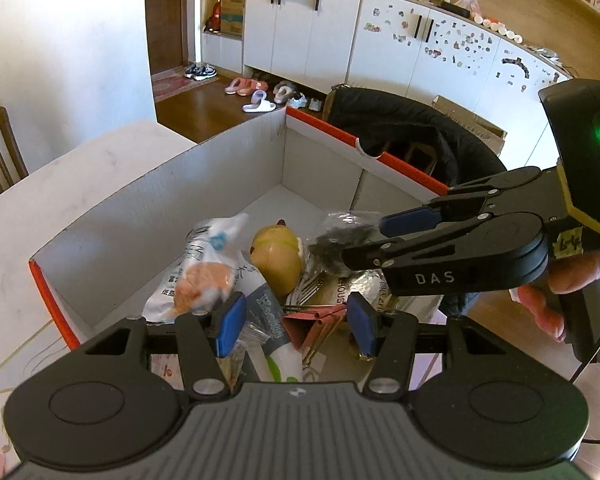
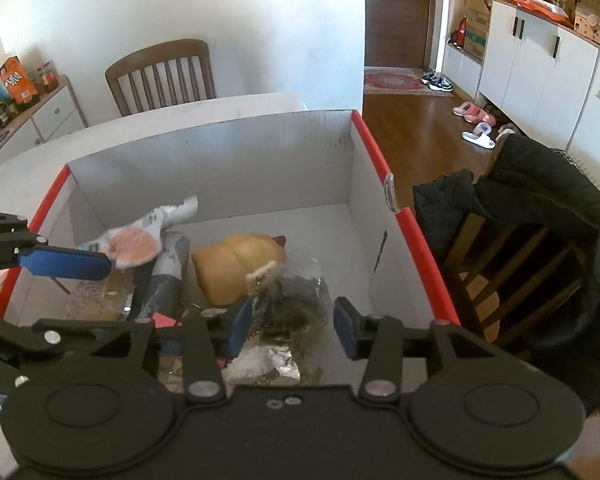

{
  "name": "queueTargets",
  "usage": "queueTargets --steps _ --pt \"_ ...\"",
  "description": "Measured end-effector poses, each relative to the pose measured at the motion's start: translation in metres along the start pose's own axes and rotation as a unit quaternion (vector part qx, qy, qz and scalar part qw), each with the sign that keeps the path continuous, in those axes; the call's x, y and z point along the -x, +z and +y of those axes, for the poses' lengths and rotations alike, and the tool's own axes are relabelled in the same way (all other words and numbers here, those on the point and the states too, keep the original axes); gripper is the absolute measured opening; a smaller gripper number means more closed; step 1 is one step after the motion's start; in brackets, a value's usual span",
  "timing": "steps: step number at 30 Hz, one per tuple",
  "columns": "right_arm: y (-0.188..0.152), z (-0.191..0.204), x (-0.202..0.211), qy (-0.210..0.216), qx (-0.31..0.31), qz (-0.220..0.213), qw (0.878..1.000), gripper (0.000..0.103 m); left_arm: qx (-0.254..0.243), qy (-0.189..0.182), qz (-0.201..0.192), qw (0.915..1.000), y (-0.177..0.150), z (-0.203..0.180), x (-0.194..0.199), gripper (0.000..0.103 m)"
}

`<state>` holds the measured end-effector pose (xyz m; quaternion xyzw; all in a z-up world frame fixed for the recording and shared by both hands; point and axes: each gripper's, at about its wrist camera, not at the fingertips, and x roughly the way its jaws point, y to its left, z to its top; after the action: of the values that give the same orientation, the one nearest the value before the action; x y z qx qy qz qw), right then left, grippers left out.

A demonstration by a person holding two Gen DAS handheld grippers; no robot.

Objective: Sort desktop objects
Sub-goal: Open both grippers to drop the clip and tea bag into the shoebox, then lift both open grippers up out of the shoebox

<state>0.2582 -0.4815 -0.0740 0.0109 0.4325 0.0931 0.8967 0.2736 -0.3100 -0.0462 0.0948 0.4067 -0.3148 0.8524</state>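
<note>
A white cardboard box with red edges (image 1: 320, 124) (image 2: 412, 224) holds a pile of objects. Among them are a white snack packet (image 1: 204, 276) (image 2: 134, 246), a tan plush toy (image 1: 278, 258) (image 2: 236, 268), a grey-and-white tube (image 1: 268, 312) (image 2: 168, 276) and a clear bag of black stuff (image 1: 340, 236) (image 2: 296, 304). My left gripper (image 1: 296, 326) hovers open over the tube without pressing on it. My right gripper (image 2: 292, 330) (image 1: 366, 240) is open, and the bag lies between its jaws.
The box stands on a white table (image 1: 100, 160) (image 2: 220, 108). A chair draped with a black jacket (image 1: 412, 136) (image 2: 540, 208) stands just beyond the box's right side. A wooden chair (image 2: 160, 76) is at the table's far side. A hand (image 1: 580, 272) holds the right gripper.
</note>
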Motion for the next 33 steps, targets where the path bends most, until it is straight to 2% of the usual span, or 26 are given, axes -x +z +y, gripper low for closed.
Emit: queueTargets --steps 3,9,17,22,27,30,33 --pt "-0.001 -0.001 0.008 0.006 -0.002 -0.006 1.000 0.053 -0.001 0.003 -0.009 1.0000 -0.002 -0.001 0.007 0.059" --pt "-0.002 0.003 0.025 0.017 -0.002 -0.023 1.000 0.065 0.001 0.016 -0.029 0.9994 -0.005 -0.002 0.021 0.059" --pt "0.001 0.012 0.052 0.037 -0.005 -0.053 0.998 0.071 0.015 0.035 -0.066 0.9971 -0.014 0.001 0.050 0.059" --pt "-0.001 0.020 0.066 0.044 -0.013 -0.073 0.996 0.073 0.027 0.068 -0.090 0.9932 -0.020 0.004 0.070 0.059" --pt "-0.004 0.033 0.078 0.047 -0.014 -0.087 0.995 0.076 0.058 0.069 -0.103 0.9906 -0.029 0.016 0.091 0.059" --pt "-0.006 0.042 0.085 0.047 -0.016 -0.092 0.995 0.082 0.061 0.083 -0.104 0.9892 -0.034 0.023 0.101 0.067" --pt "-0.008 0.052 0.092 0.047 -0.015 -0.099 0.994 0.084 0.066 0.088 -0.103 0.9886 -0.040 0.029 0.112 0.067"
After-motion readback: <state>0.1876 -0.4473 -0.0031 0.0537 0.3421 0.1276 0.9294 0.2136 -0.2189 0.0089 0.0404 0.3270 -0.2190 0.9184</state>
